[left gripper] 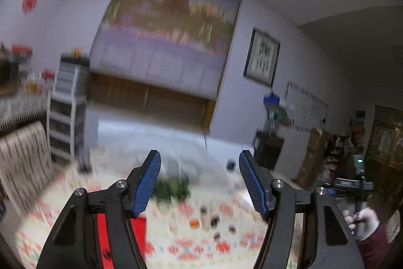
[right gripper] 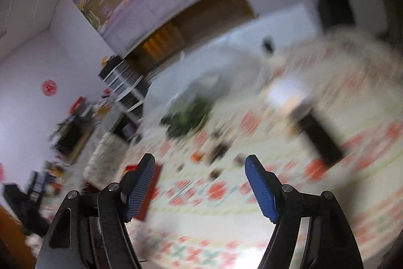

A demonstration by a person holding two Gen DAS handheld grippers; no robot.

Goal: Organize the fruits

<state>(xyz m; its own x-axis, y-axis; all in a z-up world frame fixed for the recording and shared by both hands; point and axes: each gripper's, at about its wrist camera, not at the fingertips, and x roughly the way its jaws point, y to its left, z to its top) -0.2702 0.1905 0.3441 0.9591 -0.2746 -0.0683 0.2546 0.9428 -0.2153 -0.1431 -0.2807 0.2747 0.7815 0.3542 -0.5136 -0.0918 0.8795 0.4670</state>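
Hovering over patterned counter (left gripper: 186,247), both blurred: left gripper (left gripper: 200,183) fingers apart, empty; right gripper (right gripper: 200,187) fingers wide, empty; small fruits (left gripper: 214,221) scattered at lower centre.

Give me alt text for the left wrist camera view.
Open, empty left tongs with blue pads hang above a floral tablecloth scattered with small blurred fruits and a leafy green bunch. A large landscape picture fills the far wall.
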